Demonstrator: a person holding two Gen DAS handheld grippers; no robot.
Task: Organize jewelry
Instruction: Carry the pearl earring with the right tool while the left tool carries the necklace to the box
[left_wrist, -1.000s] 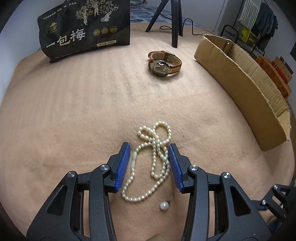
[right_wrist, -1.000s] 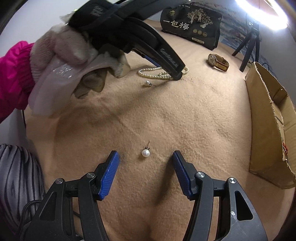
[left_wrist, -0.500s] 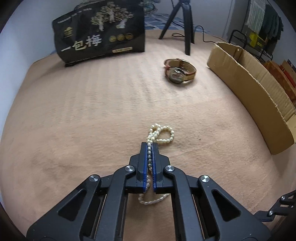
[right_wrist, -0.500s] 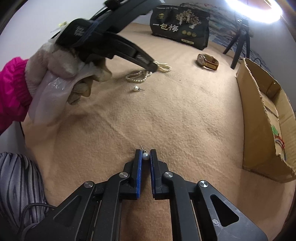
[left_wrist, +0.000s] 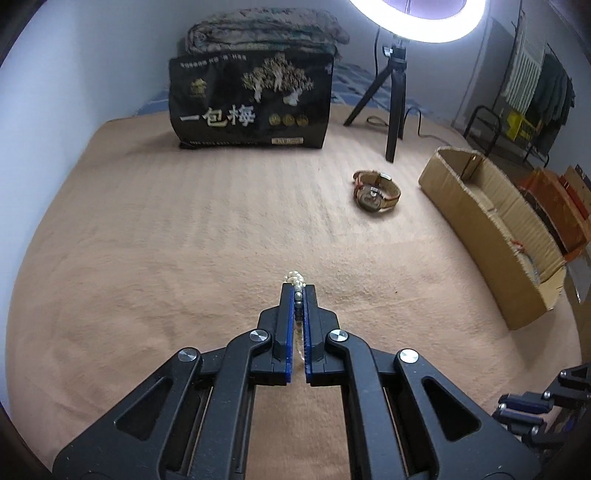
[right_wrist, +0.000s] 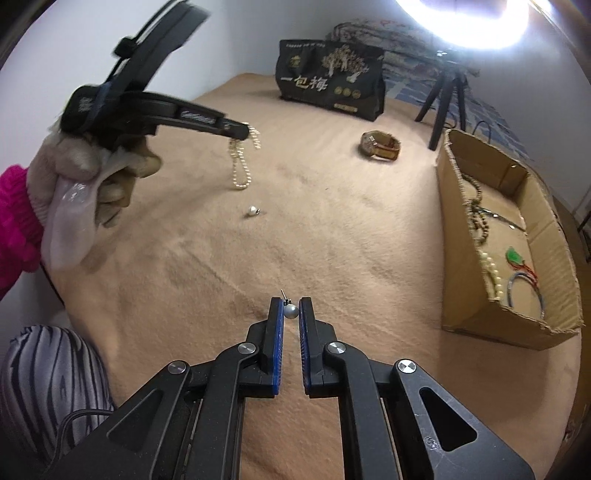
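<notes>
Surface: tan blanket (left_wrist: 184, 258) spread flat, filling most of both views.

Left hand-held gripper (left_wrist: 297, 291): blue pads pinching a pearl necklace (right_wrist: 240, 162). In the left wrist view a few beads show at the fingertips, centre of frame. In the right wrist view, upper left, the strand hangs from the tips in a loop, lifted off the blanket. A gloved hand (right_wrist: 96, 177) with a pink sleeve (right_wrist: 14, 210) holds this tool at far left.

Right hand-held gripper (right_wrist: 291, 306): pads pinching a pearl earring (right_wrist: 290, 311), its post sticking up and left, lower centre of frame.

Second pearl earring (right_wrist: 252, 211): lies loose on the blanket, left of centre, below the hanging necklace.

Wristwatch (left_wrist: 376, 190): brown strap, lies on the blanket right of centre, near the box.

Cardboard box (right_wrist: 458, 258): open, right edge of frame; holds a dark bead string (right_wrist: 476, 214), a pale bead strand (right_wrist: 491, 269), a green pendant (right_wrist: 515, 255) and a blue bangle (right_wrist: 524, 291).

Black printed bag (left_wrist: 251, 103): upright, upper centre.

Ring light on tripod (left_wrist: 397, 81): upper right.
</notes>
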